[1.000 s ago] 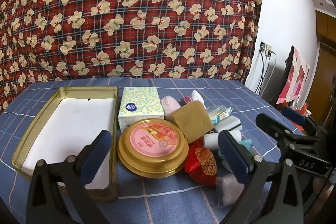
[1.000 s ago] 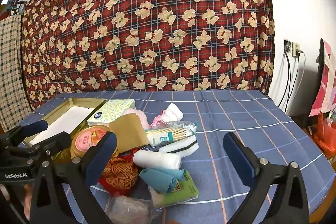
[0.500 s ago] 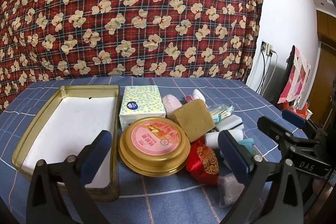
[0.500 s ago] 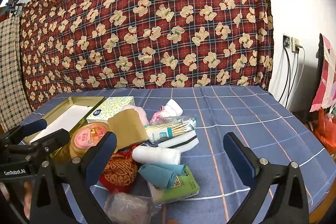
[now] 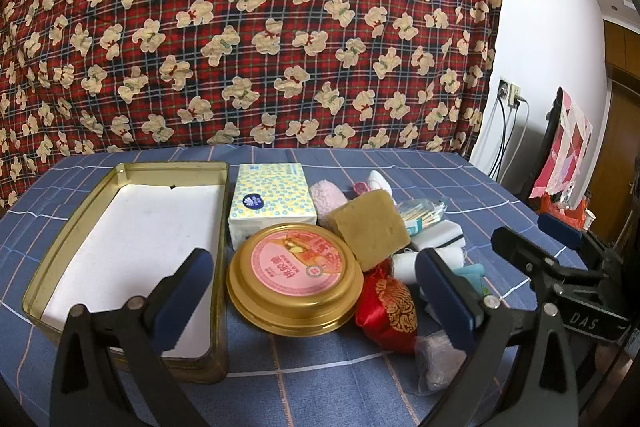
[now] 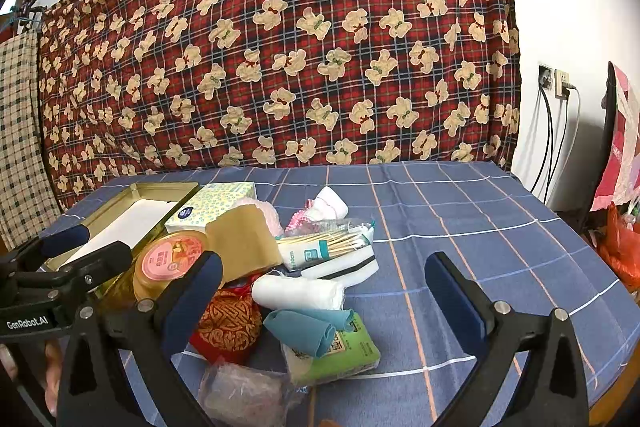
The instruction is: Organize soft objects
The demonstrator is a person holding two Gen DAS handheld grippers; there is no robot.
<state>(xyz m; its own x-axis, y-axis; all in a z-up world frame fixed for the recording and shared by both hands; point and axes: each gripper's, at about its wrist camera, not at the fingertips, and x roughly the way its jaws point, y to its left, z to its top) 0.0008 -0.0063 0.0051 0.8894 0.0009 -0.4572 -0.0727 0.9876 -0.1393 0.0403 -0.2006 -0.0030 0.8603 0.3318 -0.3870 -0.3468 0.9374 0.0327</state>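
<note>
Two grippers, the left gripper (image 5: 312, 291) and right gripper (image 6: 324, 291), are hovering wide open and empty over a heap of soft objects (image 6: 296, 291) lying beside the empty gold tin (image 5: 80, 239) on the surface, apparently choosing a first pick.

Right wrist view: the right gripper (image 6: 326, 291) hangs with its jaws spread wide and empty above a heap of soft goods on a blue checked tablecloth (image 6: 480, 219), with the left gripper (image 6: 60, 247) entering at the left edge, also spread apart. Within the heap, a white cloth roll (image 6: 298, 291) lies between a red embroidered pouch (image 6: 228, 323) and a white sponge with a black stripe (image 6: 344, 265), a folded teal cloth (image 6: 304, 327) rests on a green packet (image 6: 340, 351), and a bag of cotton swabs (image 6: 328, 243) lies beside a tan sponge (image 6: 242, 243). A round gold tin with a pink lid (image 6: 170, 259), a tissue pack (image 6: 212, 205) and an open gold tray (image 6: 160, 189) stand to the left, before a red plaid bear-print cloth (image 6: 280, 47).
</note>
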